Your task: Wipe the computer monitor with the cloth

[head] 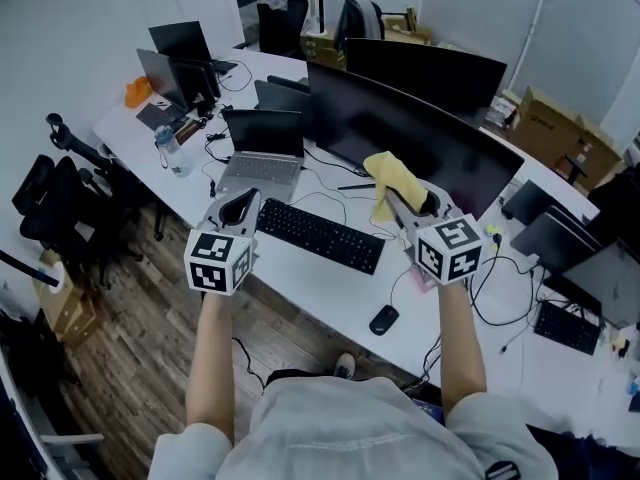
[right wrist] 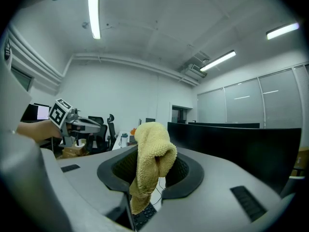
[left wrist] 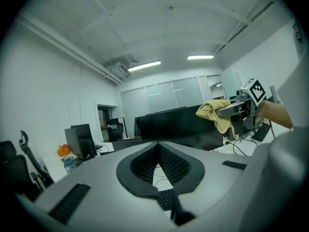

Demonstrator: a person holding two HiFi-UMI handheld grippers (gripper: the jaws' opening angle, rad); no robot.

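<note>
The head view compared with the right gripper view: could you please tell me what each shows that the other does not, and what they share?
Only the head view shows the mouse, the open laptop and the wooden floor. Only the right gripper view shows the ceiling lights and, close up, the right gripper shut on the yellow cloth. Both show the cloth, the dark monitor and the left gripper.

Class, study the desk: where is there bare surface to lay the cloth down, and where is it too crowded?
Freest: the desk strip between the keyboard and the front edge, left of the mouse. Crowded: cables between keyboard and monitor, around the laptop, and right of the right gripper holding the cloth.
</note>
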